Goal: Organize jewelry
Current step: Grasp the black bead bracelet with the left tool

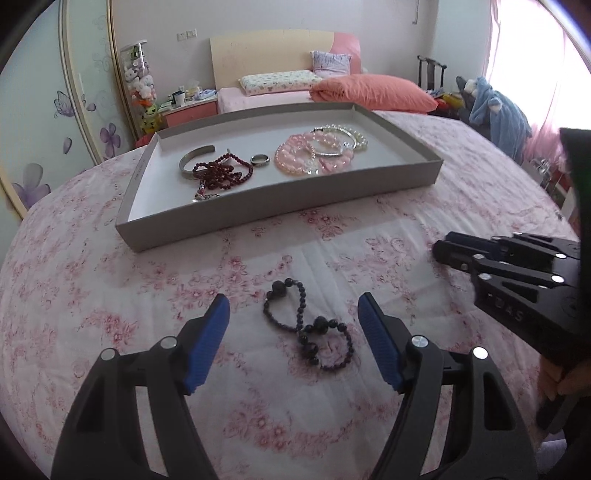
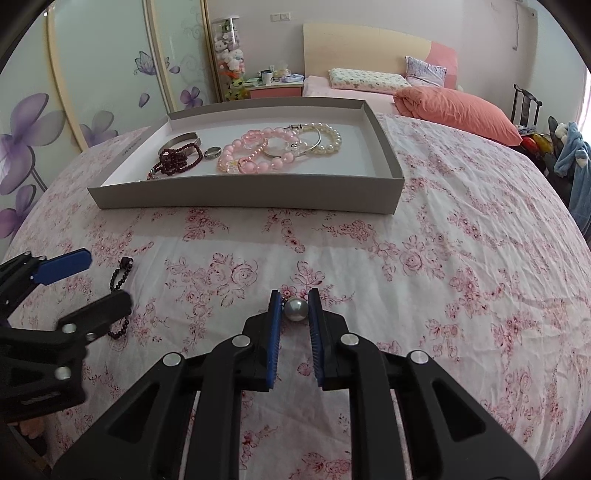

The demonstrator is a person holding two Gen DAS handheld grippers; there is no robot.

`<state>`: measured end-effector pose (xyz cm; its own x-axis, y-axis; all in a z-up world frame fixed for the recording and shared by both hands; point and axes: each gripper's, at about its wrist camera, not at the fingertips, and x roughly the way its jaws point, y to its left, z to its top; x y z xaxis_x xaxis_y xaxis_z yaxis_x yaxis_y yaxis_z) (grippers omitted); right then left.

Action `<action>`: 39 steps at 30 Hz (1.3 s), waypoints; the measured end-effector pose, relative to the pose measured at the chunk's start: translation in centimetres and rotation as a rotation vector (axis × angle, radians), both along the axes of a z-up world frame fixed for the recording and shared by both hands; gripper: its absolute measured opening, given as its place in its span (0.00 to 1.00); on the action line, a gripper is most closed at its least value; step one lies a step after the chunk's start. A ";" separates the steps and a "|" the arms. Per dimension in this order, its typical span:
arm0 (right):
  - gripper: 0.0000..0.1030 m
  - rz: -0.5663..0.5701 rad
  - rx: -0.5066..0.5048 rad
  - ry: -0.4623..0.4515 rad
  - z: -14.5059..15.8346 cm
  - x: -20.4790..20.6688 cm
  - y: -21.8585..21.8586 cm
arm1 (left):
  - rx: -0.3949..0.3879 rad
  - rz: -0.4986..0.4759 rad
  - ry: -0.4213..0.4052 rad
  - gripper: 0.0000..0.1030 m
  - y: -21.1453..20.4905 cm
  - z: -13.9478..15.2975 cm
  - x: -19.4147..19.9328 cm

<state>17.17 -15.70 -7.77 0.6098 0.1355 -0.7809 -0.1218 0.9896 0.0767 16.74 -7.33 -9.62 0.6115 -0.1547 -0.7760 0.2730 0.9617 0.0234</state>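
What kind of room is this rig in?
A bedroom, most likely: work happens on a floral bedsheet, with pillows against a headboard and a nightstand beside it.

A bed (image 1: 280, 96) with a tan headboard (image 1: 273, 55) stands against the white wall (image 1: 258, 18). An orange pillow (image 1: 373, 92) lies on it. Purple flowers cover the closet doors (image 2: 55, 110). Bright light comes through pink curtains (image 1: 517, 55).

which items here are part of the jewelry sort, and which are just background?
Job:
- tray with sorted jewelry: pink bead bracelets, dark red beads, ring
- black bead bracelet, between open left gripper
- pearl, held by right gripper

Background:
- orange pillow
- plush toys
- nightstand
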 end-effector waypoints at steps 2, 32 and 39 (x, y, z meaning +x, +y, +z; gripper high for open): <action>0.15 0.000 0.001 0.000 0.0 0.0 0.0 | 0.048 0.016 0.023 0.56 -0.2 -0.8 0.5; 0.16 0.028 -0.006 0.000 0.1 0.2 1.0 | -0.015 0.105 0.024 0.41 6.4 -0.7 0.1; 0.16 0.028 -0.006 0.000 0.1 0.2 1.0 | -0.023 0.117 0.022 0.35 6.3 -0.6 0.0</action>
